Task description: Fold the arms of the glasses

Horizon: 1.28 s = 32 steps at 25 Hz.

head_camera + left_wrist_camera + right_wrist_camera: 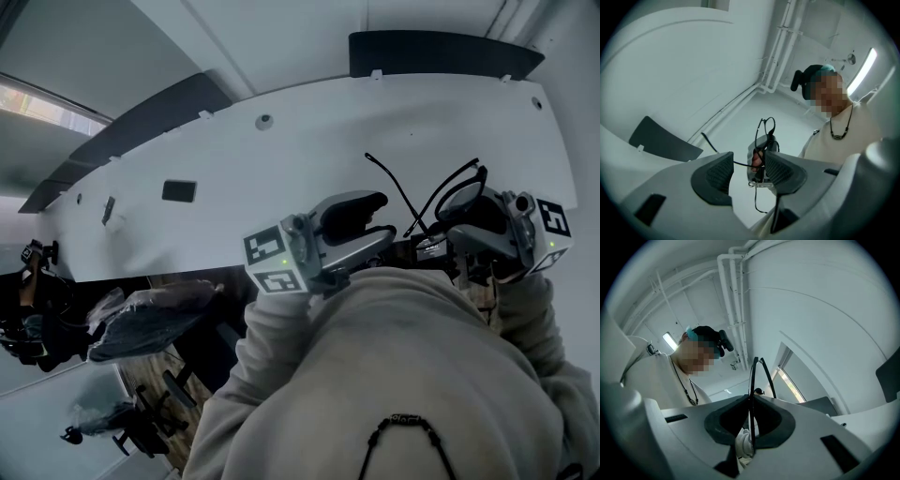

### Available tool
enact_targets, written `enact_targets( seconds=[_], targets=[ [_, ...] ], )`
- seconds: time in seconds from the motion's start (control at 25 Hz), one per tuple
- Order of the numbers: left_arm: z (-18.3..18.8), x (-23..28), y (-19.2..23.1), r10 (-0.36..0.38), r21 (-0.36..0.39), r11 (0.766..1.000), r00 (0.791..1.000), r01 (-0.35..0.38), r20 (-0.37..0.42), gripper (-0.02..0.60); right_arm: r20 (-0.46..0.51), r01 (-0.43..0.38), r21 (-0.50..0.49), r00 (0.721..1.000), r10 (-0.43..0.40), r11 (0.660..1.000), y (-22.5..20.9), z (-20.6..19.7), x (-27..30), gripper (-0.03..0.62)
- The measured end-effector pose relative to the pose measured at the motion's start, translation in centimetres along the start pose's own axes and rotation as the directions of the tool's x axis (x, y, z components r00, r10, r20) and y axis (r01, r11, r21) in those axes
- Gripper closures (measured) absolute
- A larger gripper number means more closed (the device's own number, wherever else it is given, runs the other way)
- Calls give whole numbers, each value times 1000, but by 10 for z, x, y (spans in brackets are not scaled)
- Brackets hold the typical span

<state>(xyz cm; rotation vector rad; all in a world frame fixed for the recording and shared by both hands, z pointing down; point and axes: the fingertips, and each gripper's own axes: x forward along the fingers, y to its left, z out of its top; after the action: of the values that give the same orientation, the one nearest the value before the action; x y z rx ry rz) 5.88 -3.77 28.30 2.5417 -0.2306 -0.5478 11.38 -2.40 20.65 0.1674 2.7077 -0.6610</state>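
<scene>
Right tongs [750,401] clench the glasses [753,376] edge-on to steady them, left tongs [749,160] released with one arm [740,163] crossing their gap, probably for folding.

The left gripper [747,174] and right gripper [750,420] are pale grey moulded shells with dark, textured pads set in rounded jaws. Each carries a white cube [272,259] printed with black square markers and showing a small green light. The person wears a cream sweatshirt [412,356] with loose sleeves [267,352], a dark cord necklace [408,424], and what looks like a dark headset [813,77] with a teal band.
</scene>
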Motion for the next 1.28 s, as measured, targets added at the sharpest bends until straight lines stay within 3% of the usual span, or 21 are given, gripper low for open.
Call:
enact_targets(
  seconds=[0.24, 0.6, 0.8, 0.92, 0.96, 1.28],
  targets=[
    [-5, -10, 35, 183, -57, 981, 983, -184, -17, 371, 7, -70, -34, 998, 70, 997, 15, 1, -10, 543],
    [6, 5, 24, 151, -97, 984, 988, -148, 27, 362, -73, -162, -30, 985, 159, 986, 39, -18, 22, 543],
    [13, 0, 26, 187, -73, 980, 981, -183, 52, 368, -127, -176, -32, 977, 171, 984, 46, -25, 24, 543],
    [16, -10, 25, 190, -72, 980, 980, -185, 59, 531, -139, -177, -17, 975, 173, 984, 44, -32, 23, 543],
    [18, -13, 25, 190, -76, 980, 980, -185, 65, 553, -145, -180, -9, 973, 176, 984, 43, -34, 24, 543],
    [32, -19, 13, 217, 54, 974, 976, -218, 29, 575, -243, -166, 62, 954, 176, 984, 32, -55, 32, 543]
  ],
)
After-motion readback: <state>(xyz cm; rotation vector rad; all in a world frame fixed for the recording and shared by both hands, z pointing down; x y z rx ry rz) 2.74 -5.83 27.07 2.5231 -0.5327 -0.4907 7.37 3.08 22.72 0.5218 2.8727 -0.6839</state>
